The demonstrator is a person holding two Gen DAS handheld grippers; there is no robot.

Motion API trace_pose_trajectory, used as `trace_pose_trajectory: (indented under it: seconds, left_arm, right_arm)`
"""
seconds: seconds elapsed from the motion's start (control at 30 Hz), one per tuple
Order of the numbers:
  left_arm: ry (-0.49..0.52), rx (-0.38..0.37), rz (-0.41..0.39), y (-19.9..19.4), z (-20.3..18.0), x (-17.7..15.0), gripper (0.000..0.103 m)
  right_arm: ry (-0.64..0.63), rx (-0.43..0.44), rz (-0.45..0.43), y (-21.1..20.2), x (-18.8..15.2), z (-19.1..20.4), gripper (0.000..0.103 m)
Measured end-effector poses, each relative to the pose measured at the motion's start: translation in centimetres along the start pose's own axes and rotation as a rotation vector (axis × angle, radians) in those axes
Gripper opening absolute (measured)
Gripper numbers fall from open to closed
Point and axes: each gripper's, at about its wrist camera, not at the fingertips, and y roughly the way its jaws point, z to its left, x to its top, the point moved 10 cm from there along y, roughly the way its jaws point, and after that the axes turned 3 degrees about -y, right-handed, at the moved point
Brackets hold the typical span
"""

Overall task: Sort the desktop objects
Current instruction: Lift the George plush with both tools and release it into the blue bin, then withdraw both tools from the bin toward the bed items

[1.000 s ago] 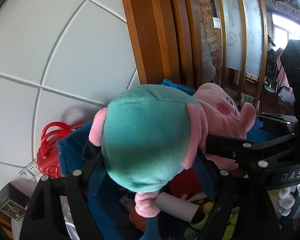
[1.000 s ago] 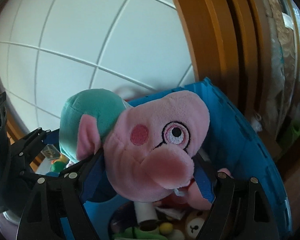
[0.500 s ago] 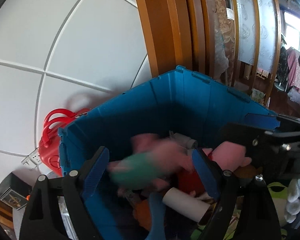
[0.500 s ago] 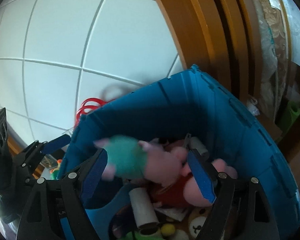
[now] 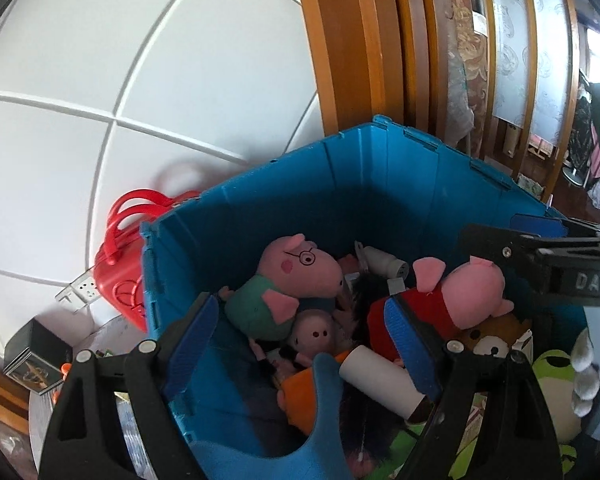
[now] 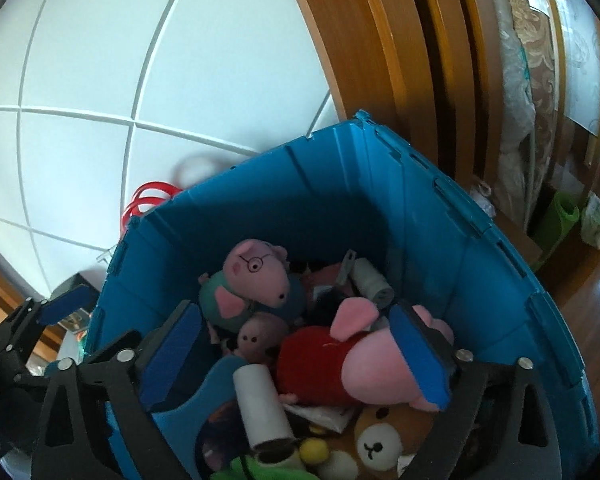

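Observation:
A pig plush with a green body and glasses [image 5: 296,280] [image 6: 252,280] lies loose in the blue bin [image 5: 380,140] [image 6: 380,140], on top of other toys. My left gripper [image 5: 300,344] hangs above the bin's near side, open with nothing between its blue pads. My right gripper [image 6: 296,360] also hovers over the bin, its jaws opening and empty. Its right pad [image 6: 416,360] stands in front of a red-dressed pig plush [image 6: 320,364] [image 5: 452,296] without pressing on it.
The bin also holds a small pink pig head [image 5: 316,332], a cardboard tube [image 6: 260,404], a bear plush [image 6: 380,440] and a frog plush [image 5: 552,368]. A red plastic case [image 5: 120,264] stands left of the bin against the white tiled wall. A wooden door frame [image 6: 380,40] rises behind.
The green-bodied pig plush was held up between both grippers a second ago. It has dropped out of them into the bin, and both pairs of jaws stand wider.

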Motion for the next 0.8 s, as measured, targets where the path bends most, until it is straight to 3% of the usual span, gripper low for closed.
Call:
trace_pose_trajectory:
  seconds: [0.3,0.43,0.67,0.8]
  left_arm:
    - [-0.096,0.051,-0.143,-8.6,4.0,-1.2,0.086]
    - [-0.17,0.074,-0.184,-12.3,7.6,-3.3,0.093]
    - [-0.29,0.205,-0.234,-18.6,17.1,-11.1,0.093]
    - [-0.399,0.286,-0.264,-22.5,23.5,-16.6,0.093]
  right_arm:
    - [-0.011,0.005,0.011,-0.2,-0.7,0.0,0.102]
    - [0.008,0.086,0.002,-1.4,-1.5,1.6,0.102]
    - [-0.111,0.117,-0.046,-6.3,-3.4,9.2,0.103]
    - [-0.164,0.203,-0.141,-11.2,-4.6,15.4,0.103]
